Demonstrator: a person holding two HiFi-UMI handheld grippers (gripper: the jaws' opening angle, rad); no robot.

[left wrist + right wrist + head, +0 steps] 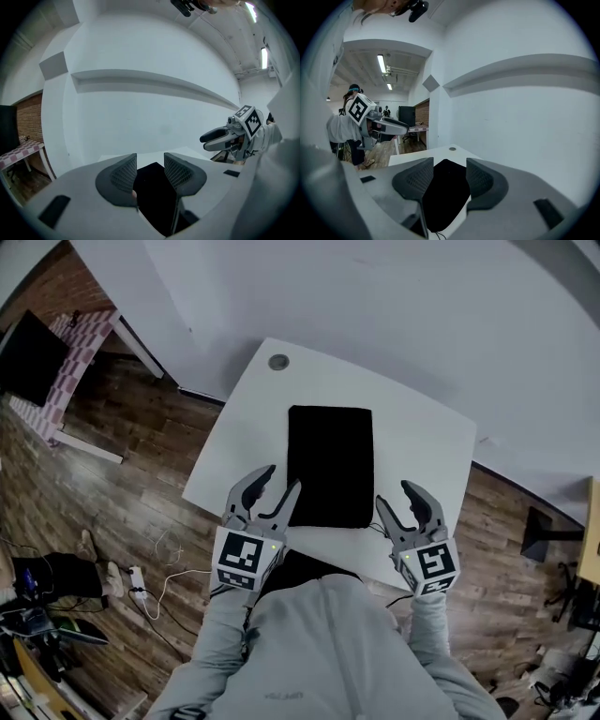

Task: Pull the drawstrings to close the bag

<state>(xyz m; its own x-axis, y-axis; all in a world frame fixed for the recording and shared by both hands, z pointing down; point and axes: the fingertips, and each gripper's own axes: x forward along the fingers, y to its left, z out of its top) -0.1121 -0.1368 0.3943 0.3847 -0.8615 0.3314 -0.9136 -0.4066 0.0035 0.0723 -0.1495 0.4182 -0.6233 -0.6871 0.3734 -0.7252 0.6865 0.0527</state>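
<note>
A flat black bag lies in the middle of the white table, its near edge toward me. Thin drawstring cords trail from its near right corner. My left gripper hovers at the bag's near left corner, jaws open and empty. My right gripper is held at the near right corner, also open and empty. In the left gripper view the bag shows between the jaws of the left gripper. The right gripper view frames the bag and a cord below the right gripper.
A round grommet sits at the table's far left corner. A pale wall rises behind the table. On the wooden floor to the left are a power strip and cables. A dark screen stands far left.
</note>
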